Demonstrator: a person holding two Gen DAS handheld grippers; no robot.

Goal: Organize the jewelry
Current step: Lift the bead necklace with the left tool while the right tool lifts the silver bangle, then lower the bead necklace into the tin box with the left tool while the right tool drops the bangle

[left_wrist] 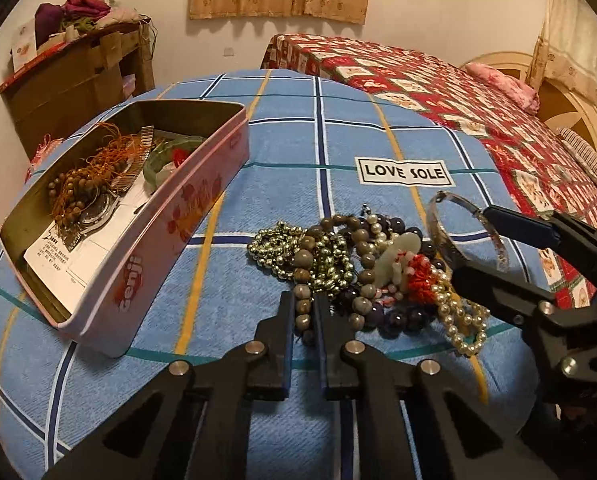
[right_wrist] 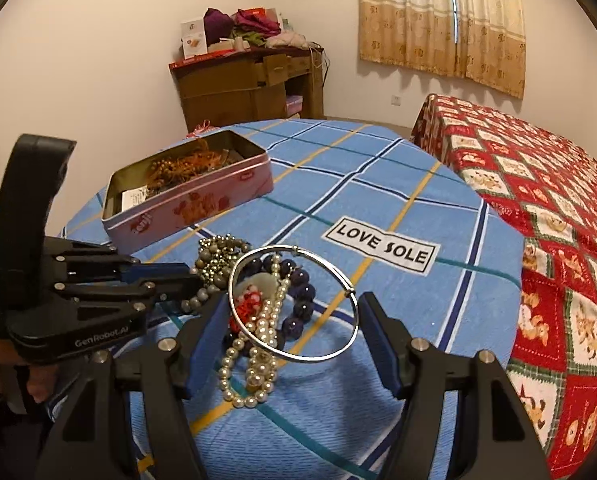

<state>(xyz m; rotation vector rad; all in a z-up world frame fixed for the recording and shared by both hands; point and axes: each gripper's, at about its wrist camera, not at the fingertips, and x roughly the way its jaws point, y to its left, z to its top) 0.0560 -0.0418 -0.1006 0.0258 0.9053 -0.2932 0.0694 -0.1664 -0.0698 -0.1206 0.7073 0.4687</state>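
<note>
Left gripper (left_wrist: 302, 312) is pinched narrow on a grey bead strand (left_wrist: 304, 276) at the near edge of the jewelry pile (left_wrist: 362, 268); the open tin (left_wrist: 158, 224) lies up and to its left on the blue checked cloth (left_wrist: 258, 148), long axis running away on a diagonal, nearer the left hand than the right. Right gripper (right_wrist: 292, 326) holds a silver bangle (right_wrist: 294, 302) across wide-set jaws, raised over the pearls (right_wrist: 254, 360). Left view shows the tin's contents (watch, wooden beads, green bangle); right view shows the bangle's full ring
</note>
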